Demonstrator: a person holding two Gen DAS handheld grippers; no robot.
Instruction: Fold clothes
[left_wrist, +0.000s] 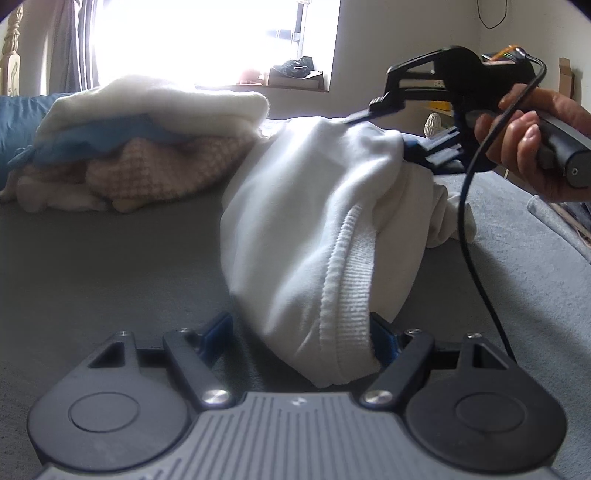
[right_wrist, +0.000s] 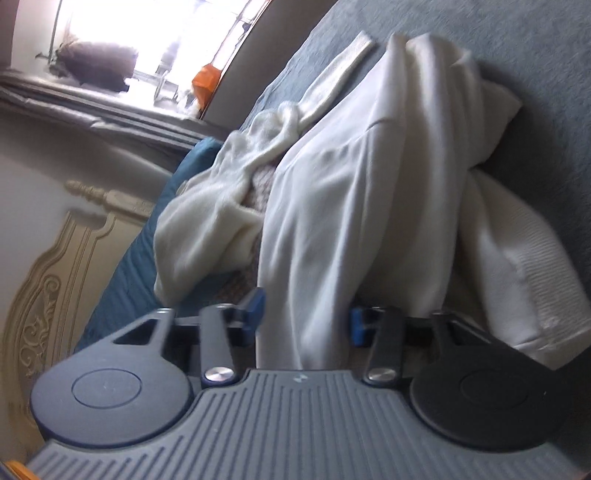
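Observation:
A white sweatshirt lies bunched on the grey bed cover, its ribbed hem toward me. My left gripper stands wide around that hem end. Its right pad touches the cloth, its left pad sits just beside it, so it is open. A hand holds my right gripper at the sweatshirt's far end. In the right wrist view the sweatshirt fills the gap of the right gripper, both blue pads against the cloth, which rises lifted from them. The picture there is slightly blurred.
A pile of folded clothes sits at the back left: white fleece on top, blue and pink check beneath. A blue pillow and carved headboard lie beyond. A black cable hangs from the right gripper. The window is bright.

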